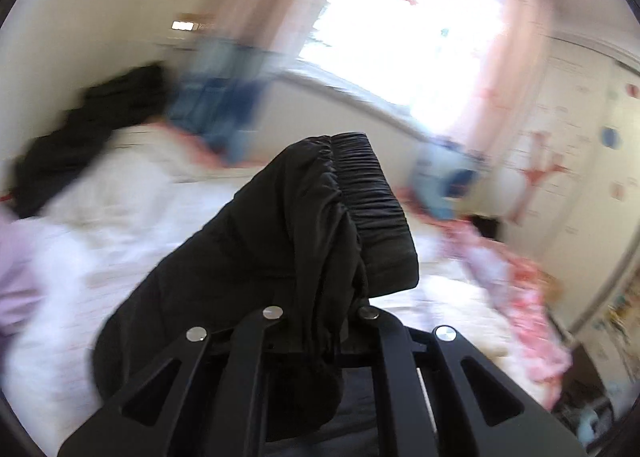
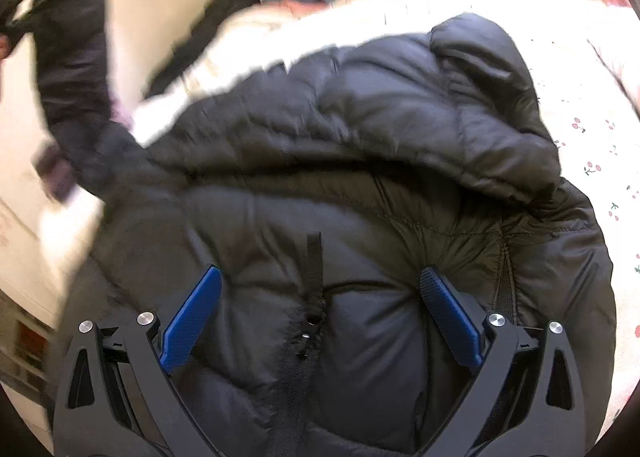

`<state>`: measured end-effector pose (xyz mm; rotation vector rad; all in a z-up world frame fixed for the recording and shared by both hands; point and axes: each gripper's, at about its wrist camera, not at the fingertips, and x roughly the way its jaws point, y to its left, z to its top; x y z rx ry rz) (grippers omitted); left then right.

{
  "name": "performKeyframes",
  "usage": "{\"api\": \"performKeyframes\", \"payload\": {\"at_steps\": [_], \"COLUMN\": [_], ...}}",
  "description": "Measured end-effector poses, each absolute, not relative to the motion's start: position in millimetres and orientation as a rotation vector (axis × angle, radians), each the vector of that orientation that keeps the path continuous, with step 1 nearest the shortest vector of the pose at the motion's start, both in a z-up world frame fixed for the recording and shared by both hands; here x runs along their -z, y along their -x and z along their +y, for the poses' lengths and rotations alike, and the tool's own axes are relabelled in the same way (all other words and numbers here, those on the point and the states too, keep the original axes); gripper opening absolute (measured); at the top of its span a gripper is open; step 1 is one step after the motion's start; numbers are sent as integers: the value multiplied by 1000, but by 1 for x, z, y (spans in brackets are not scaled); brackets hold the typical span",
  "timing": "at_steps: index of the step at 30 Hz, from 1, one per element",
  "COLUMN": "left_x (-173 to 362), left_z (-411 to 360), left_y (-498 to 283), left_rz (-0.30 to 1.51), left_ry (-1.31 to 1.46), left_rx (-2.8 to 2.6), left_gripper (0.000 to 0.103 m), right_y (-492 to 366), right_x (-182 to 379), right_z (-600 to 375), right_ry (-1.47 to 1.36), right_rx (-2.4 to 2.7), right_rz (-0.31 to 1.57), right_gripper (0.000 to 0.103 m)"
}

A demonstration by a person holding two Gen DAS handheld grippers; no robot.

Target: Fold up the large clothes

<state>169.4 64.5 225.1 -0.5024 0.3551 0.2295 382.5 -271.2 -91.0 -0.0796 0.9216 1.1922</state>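
A black puffer jacket (image 2: 360, 177) lies on a white bed, filling most of the right wrist view, hood toward the upper right. My right gripper (image 2: 320, 285) is open, its blue fingers (image 2: 192, 317) spread just above the jacket near the collar loop and zipper. My left gripper (image 1: 320, 313) is shut on the jacket's sleeve (image 1: 280, 225), whose elastic cuff (image 1: 372, 197) sticks up past the fingers, lifted off the bed. In the right wrist view that sleeve (image 2: 72, 69) stretches up at the left.
The white bedsheet (image 2: 580, 105) has small cherry prints. A dark garment (image 1: 92, 125) and blue clothes (image 1: 216, 105) lie at the bed's far side. A pink floral blanket (image 1: 516, 289) lies to the right. A bright window (image 1: 408, 25) is behind.
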Motion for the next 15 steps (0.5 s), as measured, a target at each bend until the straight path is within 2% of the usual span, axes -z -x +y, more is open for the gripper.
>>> {"api": "performKeyframes", "payload": {"at_steps": [4,6,8,9,10,12,15], "left_x": [-199,-148,-84,-54,-12,29,34], "left_z": [2,-32,-55,-64,-74,-86,-93], "left_y": [-266,-320,-363,-381,-397,-405,-391], "left_rz": [375,471,632,741,885,1012,1029], "left_ry": [544,578,605,620,634,619,575], "left_rx": [51,157,167,163,129,101,114], "left_gripper": [8,8,24,45,48,48,58], "right_y": [-401,-416,-434,-441,-449,-461,-473], "right_x": [61,49,48,50,52,58,55], "right_z": [-312,-327,-330,-329,-327,-320,-315], "right_ry": [-238,-364,-445,-471,-500,-538,-563], "right_rx": [-1299,-1338,-1362,-1365,-1371,-1383,-1420], "right_rz": [810,776,815,843,884,972,1011], "right_gripper": [96,96,96,96,96,96,96]}}
